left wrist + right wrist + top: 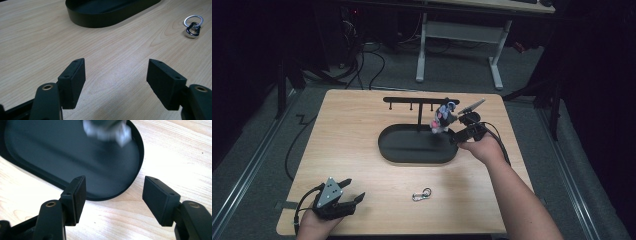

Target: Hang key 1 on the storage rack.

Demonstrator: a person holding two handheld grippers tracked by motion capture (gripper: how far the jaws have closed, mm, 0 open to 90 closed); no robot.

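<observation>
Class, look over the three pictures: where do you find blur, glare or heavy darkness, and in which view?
High view: the room around the lit table is nearly black. Right gripper view: the keychain figure over the black tray is smeared by blur, and the wood at right is washed out. Left gripper view: sharp, with a pale sheen on the wood near the key ring.

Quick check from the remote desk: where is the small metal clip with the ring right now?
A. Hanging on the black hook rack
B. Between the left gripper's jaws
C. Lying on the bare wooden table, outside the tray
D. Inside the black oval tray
C: the clip with the ring lies on the wooden table, in front of the black oval tray and apart from it; the left gripper stands open with nothing between its jaws.
</observation>
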